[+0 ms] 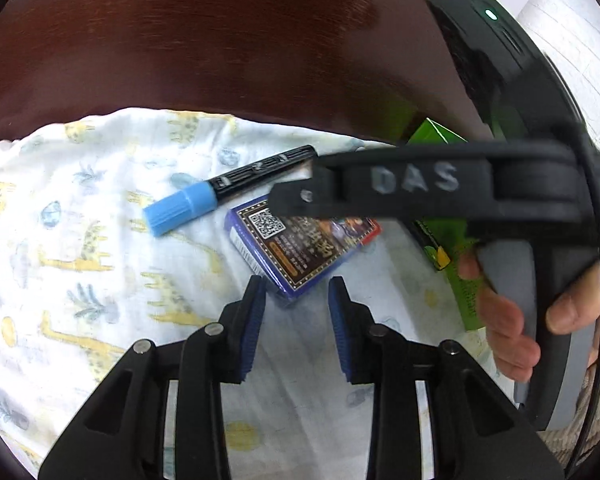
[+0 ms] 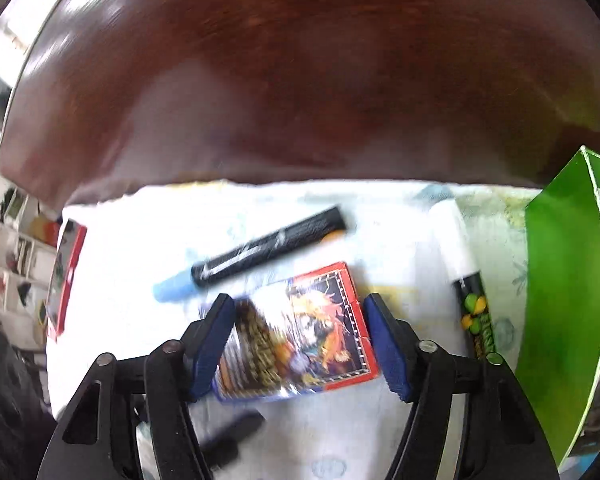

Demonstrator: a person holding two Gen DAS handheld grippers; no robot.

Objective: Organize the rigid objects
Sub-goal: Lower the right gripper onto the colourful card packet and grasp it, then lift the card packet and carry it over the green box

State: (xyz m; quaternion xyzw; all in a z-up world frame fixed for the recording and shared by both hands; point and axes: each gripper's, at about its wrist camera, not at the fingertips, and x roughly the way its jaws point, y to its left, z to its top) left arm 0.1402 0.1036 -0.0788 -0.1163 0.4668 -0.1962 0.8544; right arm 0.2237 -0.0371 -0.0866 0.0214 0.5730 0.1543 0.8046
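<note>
**Two claws over one card box on a giraffe-print cloth**

On the dark red-brown worktop (image 1: 220, 48) lies one white cloth (image 1: 80, 208) printed with yellow giraffes, and the things sit on it.

Farthest left in the right wrist view, one flat red-edged box (image 2: 66, 276) lies at the cloth's left edge, well apart from the rest. Next comes one marker (image 1: 228, 188) with a black barrel and a light blue cap, lying aslant, cap toward the near left. Just near of it lies one card box (image 1: 300, 248), wrapped in clear film, with a blue end, a red end and a QR code on one face. To its right lies one glue-stick-like tube (image 2: 466, 292) with a white cap and a black, green-printed body. Farthest right stands one green carton (image 2: 560, 280), its flap up.

The left claw (image 1: 296, 320) hangs just near of the card box's near corner, its two blue pads a narrow gap apart and nothing between them. The right claw (image 2: 300, 344) straddles the card box, one blue pad at each long side; the pads stand wide and sit beside the box, and blur hides whether they press it. In the left wrist view that right tool crosses above the box, with a person's hand (image 1: 512, 320) around its grey handle.
</note>
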